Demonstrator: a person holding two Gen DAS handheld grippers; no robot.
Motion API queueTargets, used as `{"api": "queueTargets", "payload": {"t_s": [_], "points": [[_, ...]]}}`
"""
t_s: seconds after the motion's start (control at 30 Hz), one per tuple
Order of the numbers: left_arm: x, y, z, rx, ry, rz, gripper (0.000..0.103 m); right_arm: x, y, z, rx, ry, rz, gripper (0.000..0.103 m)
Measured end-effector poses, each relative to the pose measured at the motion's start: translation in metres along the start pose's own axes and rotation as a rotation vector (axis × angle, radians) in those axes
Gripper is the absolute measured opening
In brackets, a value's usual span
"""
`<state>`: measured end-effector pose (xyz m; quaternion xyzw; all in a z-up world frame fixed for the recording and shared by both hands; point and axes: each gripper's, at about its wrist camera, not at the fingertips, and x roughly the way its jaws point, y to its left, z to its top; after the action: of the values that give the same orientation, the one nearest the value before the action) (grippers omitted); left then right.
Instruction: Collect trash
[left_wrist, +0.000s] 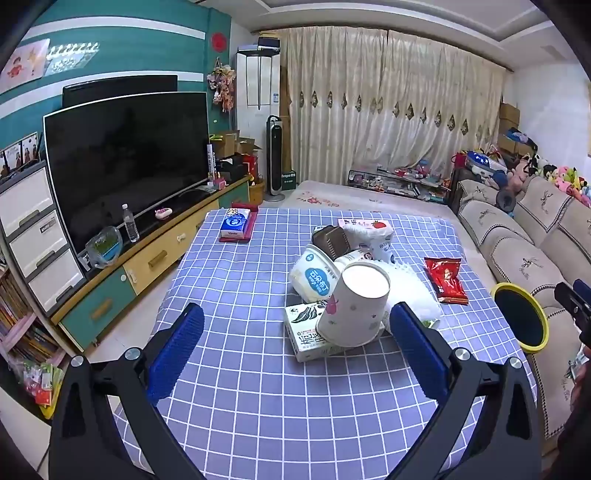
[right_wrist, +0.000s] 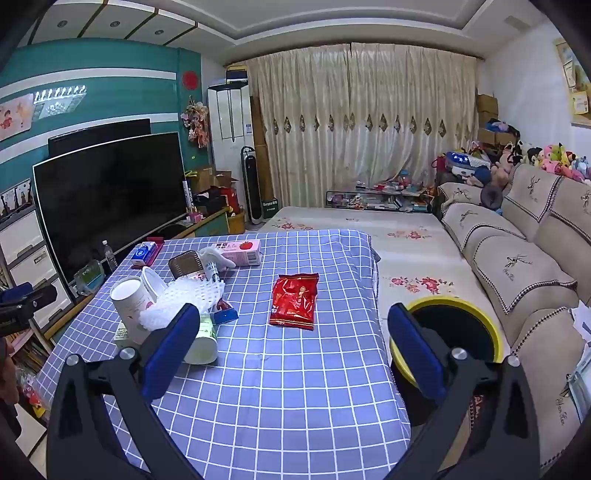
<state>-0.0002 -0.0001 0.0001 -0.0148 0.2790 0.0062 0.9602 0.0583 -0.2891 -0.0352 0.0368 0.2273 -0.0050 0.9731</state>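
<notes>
A heap of trash lies on the blue checked tablecloth (left_wrist: 240, 387). In the left wrist view an upturned paper cup (left_wrist: 354, 306) leans on a flat carton (left_wrist: 308, 332), with a white yogurt tub (left_wrist: 314, 273) behind it and a red snack wrapper (left_wrist: 445, 278) to the right. My left gripper (left_wrist: 295, 343) is open, hovering just short of the cup, with nothing between its fingers. My right gripper (right_wrist: 291, 343) is open above the cloth, the red snack wrapper (right_wrist: 295, 301) lying just beyond it. A yellow-rimmed black bin (right_wrist: 454, 332) stands at the table's right edge.
A tissue pack (left_wrist: 234, 223) and a pink strawberry box (right_wrist: 240, 251) lie at the table's far end. A TV (left_wrist: 125, 162) on a low cabinet runs along the left. A beige sofa (right_wrist: 524, 266) lines the right, a floral mat (right_wrist: 351, 225) beyond the table.
</notes>
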Motion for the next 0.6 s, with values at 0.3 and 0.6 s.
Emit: {"api": "queueTargets", "payload": {"t_s": [0.3, 0.6], "points": [[0.002, -0.006, -0.005, 0.024, 0.004, -0.005, 0.099, 0.001, 0.0, -0.001, 0.002, -0.007, 0.0, 0.097], [0.006, -0.007, -0.006, 0.019, 0.012, -0.013, 0.099, 0.006, 0.001, -0.003, 0.003, 0.002, -0.004, 0.097]]}}
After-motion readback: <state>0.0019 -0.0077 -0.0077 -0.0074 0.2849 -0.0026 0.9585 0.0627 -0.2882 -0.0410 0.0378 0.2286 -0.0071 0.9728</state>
